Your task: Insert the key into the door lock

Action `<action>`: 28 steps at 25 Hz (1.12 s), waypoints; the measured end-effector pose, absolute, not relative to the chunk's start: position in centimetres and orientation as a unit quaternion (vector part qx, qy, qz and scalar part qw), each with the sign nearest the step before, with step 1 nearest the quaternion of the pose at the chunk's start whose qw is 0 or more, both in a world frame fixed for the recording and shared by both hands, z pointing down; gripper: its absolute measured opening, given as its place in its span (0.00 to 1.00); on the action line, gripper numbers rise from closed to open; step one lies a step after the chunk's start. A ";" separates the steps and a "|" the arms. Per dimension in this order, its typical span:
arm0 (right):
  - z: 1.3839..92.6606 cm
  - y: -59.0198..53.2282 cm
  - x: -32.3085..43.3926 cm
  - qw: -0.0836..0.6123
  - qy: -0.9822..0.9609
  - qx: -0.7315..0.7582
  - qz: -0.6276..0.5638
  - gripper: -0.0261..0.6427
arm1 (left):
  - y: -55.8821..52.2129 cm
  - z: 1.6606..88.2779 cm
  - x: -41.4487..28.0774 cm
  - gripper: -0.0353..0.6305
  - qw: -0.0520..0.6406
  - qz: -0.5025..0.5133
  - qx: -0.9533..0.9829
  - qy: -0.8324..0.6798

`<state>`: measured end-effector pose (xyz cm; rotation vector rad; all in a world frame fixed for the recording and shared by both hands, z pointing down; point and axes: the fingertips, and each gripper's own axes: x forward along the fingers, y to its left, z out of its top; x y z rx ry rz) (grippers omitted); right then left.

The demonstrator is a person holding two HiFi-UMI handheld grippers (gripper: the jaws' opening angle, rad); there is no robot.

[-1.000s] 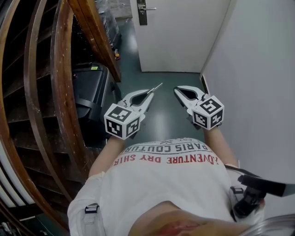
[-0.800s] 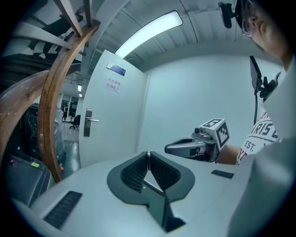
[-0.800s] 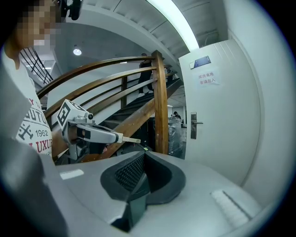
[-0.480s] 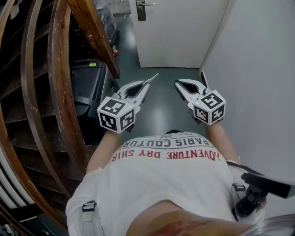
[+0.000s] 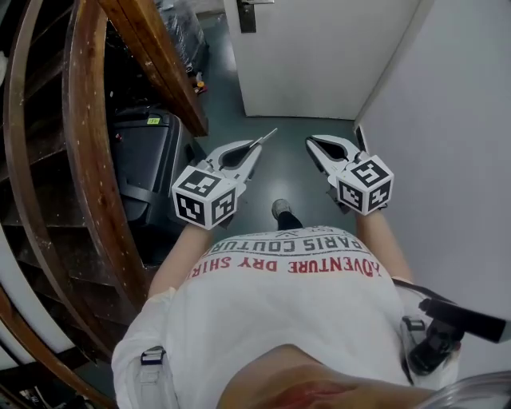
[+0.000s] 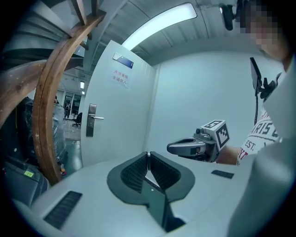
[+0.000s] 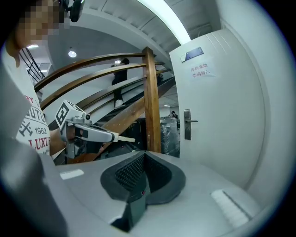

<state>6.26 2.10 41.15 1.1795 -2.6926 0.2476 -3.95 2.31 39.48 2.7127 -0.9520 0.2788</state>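
The left gripper (image 5: 252, 150) pinches the key (image 5: 268, 136) by its head, blade jutting toward the door lock (image 5: 247, 16) at the door's left edge, well ahead. The key looks small, stiff, light and likely slippery. The right gripper (image 5: 314, 143) is closed and empty.

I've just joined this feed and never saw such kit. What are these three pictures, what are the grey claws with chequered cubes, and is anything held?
No robot here: a person holds a two-jaw gripper in each hand; the marker cubes are part of them. The top-down picture comes from a camera on the person's head; the other two cameras ride on the grippers, looking along their jaws. The left gripper is shut on a thin key sticking out of its tip; the right gripper is shut and empty. Ahead stands a white door with its lock plate; a wooden staircase is at the left.
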 end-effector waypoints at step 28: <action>35.3 -37.8 11.1 0.082 -0.923 0.376 -0.003 0.04 | -37.1 35.4 0.8 0.09 0.100 0.046 0.923 -0.367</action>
